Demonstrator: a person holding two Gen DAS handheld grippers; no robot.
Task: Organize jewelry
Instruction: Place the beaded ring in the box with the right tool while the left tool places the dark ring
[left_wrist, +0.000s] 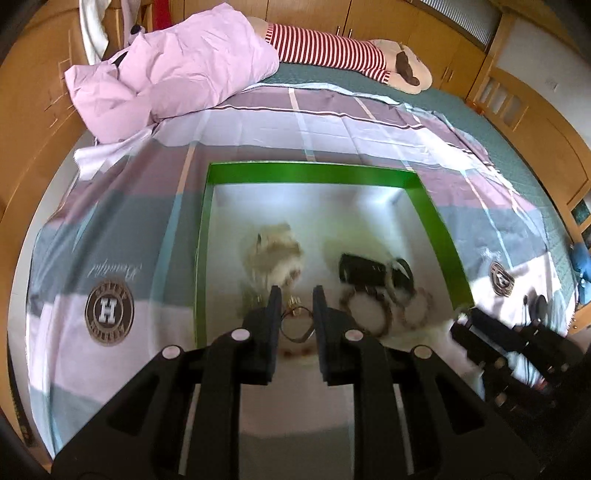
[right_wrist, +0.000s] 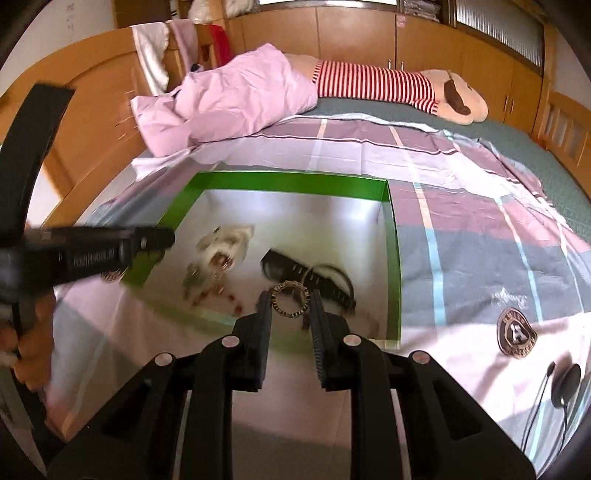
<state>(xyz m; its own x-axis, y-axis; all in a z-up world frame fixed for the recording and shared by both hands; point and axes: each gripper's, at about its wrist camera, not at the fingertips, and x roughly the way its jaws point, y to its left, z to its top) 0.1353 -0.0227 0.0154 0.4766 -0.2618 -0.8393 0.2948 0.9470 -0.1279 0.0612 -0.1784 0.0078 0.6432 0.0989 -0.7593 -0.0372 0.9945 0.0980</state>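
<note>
Crowding green box (right_wrist: 394, 258): watch (right_wrist: 310, 277), bracelets (left_wrist: 369, 314).

A home bedroom: bed (left_wrist: 369, 122), pink duvet (left_wrist: 173, 70), wooden wardrobes (right_wrist: 424, 48)

Left wrist view: right gripper (left_wrist: 491, 343) at right edge, motion-blurred, tips unreadable. Pale heap (left_wrist: 275, 254) in box (left_wrist: 314, 171) smeared; pieces cannot be told apart. Box's near wall hidden behind left gripper (left_wrist: 295, 306).

Right wrist view: left gripper (right_wrist: 110, 247) blurred, cut by left edge, covers box's left wall. Red specks (right_wrist: 234, 301) too small to identify. Dark strap (right_wrist: 295, 267) partly behind ring (right_wrist: 289, 298).
</note>
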